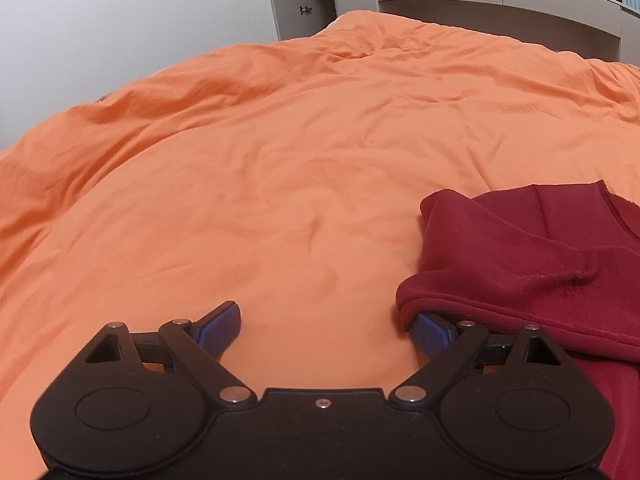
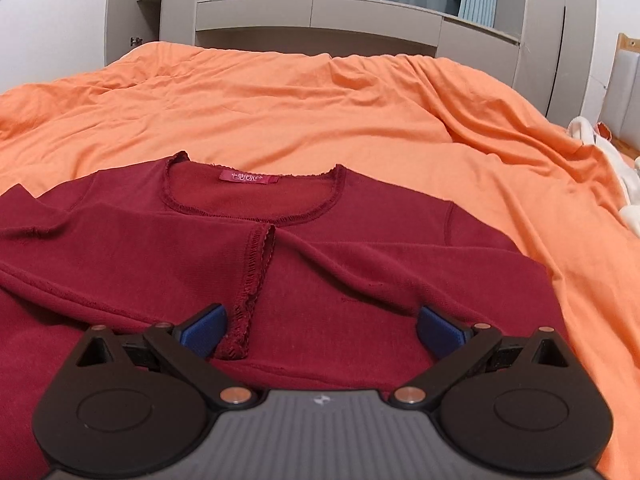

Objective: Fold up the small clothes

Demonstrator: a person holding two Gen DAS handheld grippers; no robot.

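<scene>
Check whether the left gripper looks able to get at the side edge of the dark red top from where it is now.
Probably yes. The left gripper is open, the dark red top already drapes over its right finger, and only bare orange bedcover lies between the fingers.

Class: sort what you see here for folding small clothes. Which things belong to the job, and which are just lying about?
Belongs to the job: dark red top; left gripper; right gripper; orange bedspread as folding surface.

Lying about: white item at bed's edge; wardrobe unit.

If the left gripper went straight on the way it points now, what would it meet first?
Most likely the bare orange bed cover. The open left gripper points down at it; the dark red knit top lies off to the right, overlapping only one fingertip.
</scene>
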